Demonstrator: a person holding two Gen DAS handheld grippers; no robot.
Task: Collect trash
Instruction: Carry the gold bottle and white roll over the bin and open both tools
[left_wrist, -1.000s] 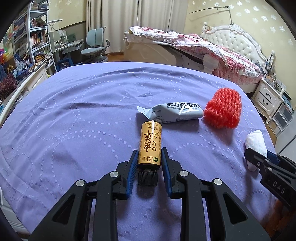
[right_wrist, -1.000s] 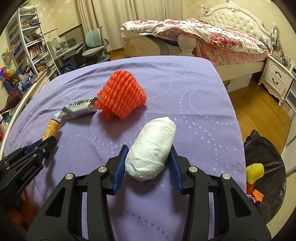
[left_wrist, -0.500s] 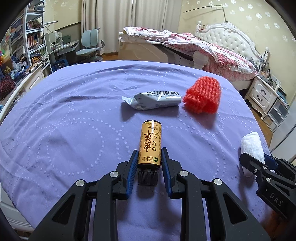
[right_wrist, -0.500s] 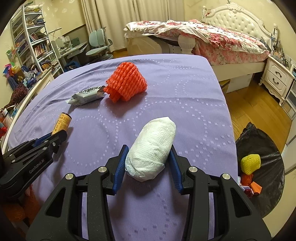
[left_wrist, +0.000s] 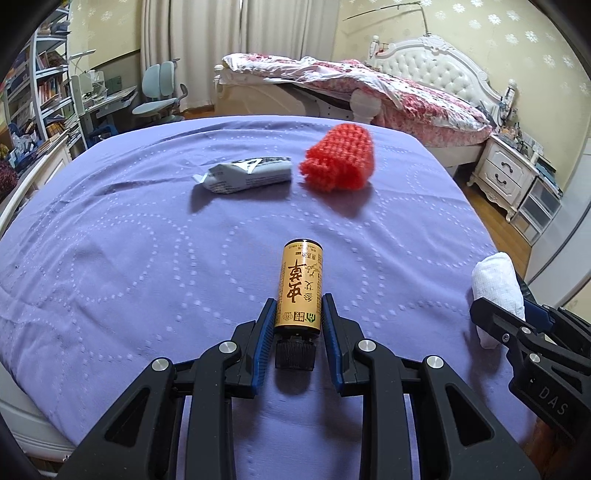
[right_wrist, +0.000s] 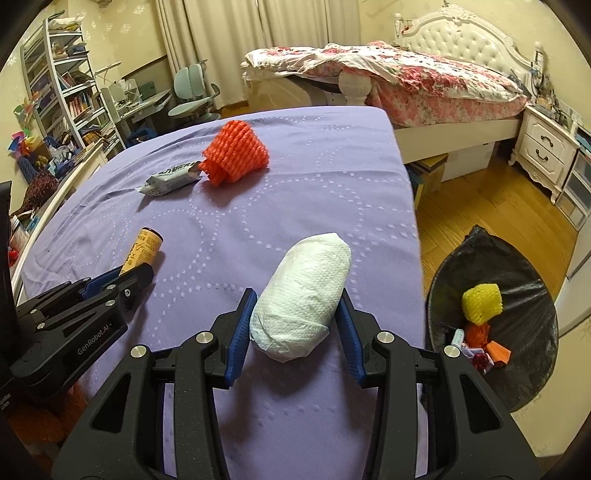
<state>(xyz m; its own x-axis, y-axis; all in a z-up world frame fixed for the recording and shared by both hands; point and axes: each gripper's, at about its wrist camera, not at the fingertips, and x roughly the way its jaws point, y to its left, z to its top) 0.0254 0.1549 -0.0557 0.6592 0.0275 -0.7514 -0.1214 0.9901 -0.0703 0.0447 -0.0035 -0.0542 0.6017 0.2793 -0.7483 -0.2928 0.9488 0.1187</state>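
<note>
Both tools are pinching trash, the left gripper (left_wrist: 298, 314) a little bottle (left_wrist: 300, 286), the right gripper (right_wrist: 295, 314) a paper wad (right_wrist: 303, 295); next, I think, carry them to the bin (right_wrist: 517, 266) at lower right

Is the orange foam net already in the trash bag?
No, the orange foam net lies on the purple bedspread beside the silver wrapper; the trash bag holds a yellow net instead.

Both wrist cameras sit close behind their fingers, angled down over the purple bed (left_wrist: 110, 258). Left view faces headboard (left_wrist: 436, 70); right includes floor bin (right_wrist: 517, 280). Shared: orange foam net (left_wrist: 338, 158).
</note>
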